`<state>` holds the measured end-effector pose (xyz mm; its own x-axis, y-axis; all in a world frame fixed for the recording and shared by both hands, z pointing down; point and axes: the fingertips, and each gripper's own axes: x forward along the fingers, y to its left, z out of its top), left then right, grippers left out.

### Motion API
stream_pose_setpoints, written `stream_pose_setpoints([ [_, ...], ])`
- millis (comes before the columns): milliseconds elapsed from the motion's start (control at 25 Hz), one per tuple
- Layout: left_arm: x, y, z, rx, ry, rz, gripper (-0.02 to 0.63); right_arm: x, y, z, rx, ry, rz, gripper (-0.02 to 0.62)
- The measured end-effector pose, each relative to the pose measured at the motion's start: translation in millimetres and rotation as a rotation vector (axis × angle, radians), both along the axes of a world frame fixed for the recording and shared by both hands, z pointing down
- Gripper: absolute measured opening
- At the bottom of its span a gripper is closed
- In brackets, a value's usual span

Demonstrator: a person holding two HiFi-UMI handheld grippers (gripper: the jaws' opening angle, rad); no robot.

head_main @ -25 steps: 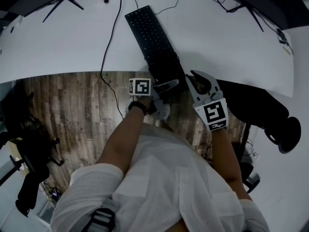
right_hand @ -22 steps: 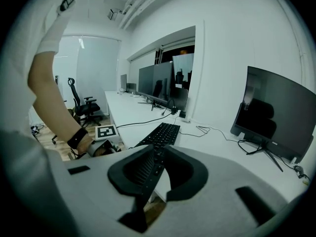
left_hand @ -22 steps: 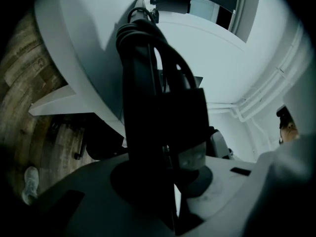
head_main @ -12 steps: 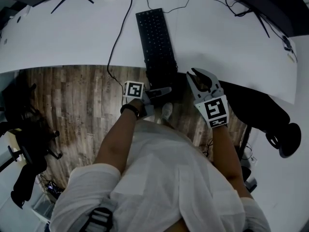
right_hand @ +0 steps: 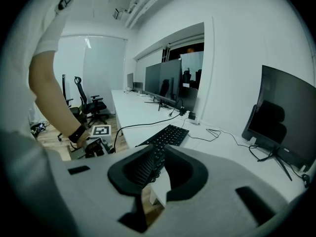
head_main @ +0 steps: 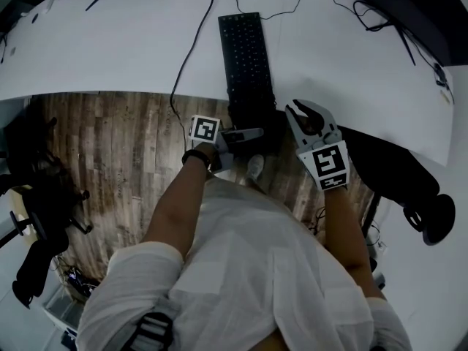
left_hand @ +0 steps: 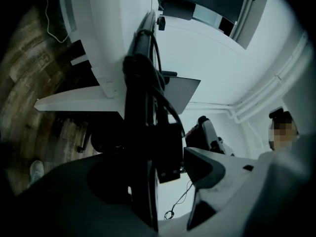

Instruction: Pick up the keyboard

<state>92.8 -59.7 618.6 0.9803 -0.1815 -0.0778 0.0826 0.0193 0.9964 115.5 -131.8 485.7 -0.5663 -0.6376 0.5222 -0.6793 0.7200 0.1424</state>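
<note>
The black keyboard (head_main: 247, 64) lies lengthwise on the white table (head_main: 110, 57), and its near end hangs out over the front edge. My left gripper (head_main: 253, 132) is at that overhanging end, pointing level, with its jaws opening. In the left gripper view the keyboard (left_hand: 143, 112) stands edge-on between the jaws of the left gripper (left_hand: 148, 157), with a gap to the right-hand pad. My right gripper (head_main: 298, 107) hovers just right of the near end. Its tips stand a narrow gap apart with nothing in them. The right gripper view shows the keyboard (right_hand: 165, 135) beyond the right gripper (right_hand: 158, 148).
A black cable (head_main: 191, 50) runs across the table and drops to the wooden floor. A black office chair (head_main: 409, 174) stands at the right, and another chair's base (head_main: 44, 218) at the left. Monitors (right_hand: 286, 117) and loose wires line the table's back.
The keyboard now lies straighter in the head view than a second ago. My left gripper has shifted sideways with its near end, and the right gripper has kept beside it.
</note>
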Motion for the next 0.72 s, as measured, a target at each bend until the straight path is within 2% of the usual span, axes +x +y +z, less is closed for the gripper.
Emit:
stream_pose_setpoints([
  [120,-10.6,-15.3,5.7,-0.015,-0.015,-0.044,0.304,-6.2,-0.9,1.9,-0.005,0.008,-0.013,0.069],
  [280,-22.0,-39.1,5.1,-0.023,0.012,-0.096,0.304,-11.8,-4.2,5.7,-0.017,0.015,-0.021,0.069],
  [480,-16.0,-58.5,0.1,-0.005,0.029,-0.079,0.278,-19.8,-9.3,14.0,-0.049,0.020,-0.024,0.069],
  [600,-11.3,-61.8,-1.9,-0.021,0.040,-0.065,0.247,-25.3,-12.6,18.3,-0.069,0.023,-0.024,0.069],
  [720,-10.9,-61.6,-0.6,-0.034,0.065,-0.054,0.242,-26.8,-16.2,21.1,-0.084,0.020,-0.020,0.069],
])
